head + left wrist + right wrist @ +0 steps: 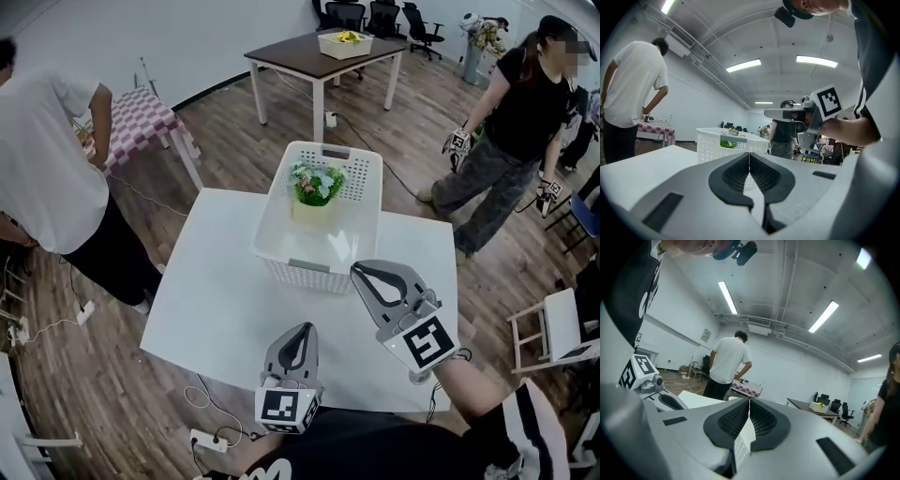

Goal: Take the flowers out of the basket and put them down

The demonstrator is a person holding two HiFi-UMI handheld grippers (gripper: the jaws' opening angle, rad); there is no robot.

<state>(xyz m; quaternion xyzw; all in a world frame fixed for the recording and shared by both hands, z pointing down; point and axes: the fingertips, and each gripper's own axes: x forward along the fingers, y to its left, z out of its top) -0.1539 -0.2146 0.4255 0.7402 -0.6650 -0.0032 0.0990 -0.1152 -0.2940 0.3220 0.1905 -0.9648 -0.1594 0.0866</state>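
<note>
- Standing at the left, a person in a white shirt (pixel 47 159) bends beside the white table (pixel 216 281).
- The left gripper (pixel 303 328) hovers over the table's near part, with its fingers pressed together and empty.
- The flowers (pixel 317 183) sit inside the white basket (pixel 361 178) on the table.
- The right gripper (pixel 362 272) is near the basket's near corner, its fingers also pressed together, holding nothing.

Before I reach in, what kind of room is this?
Likely an office-style lab for recording demonstrations: a dark table, office chairs behind it, and another person carrying marker-cube grippers.
</note>
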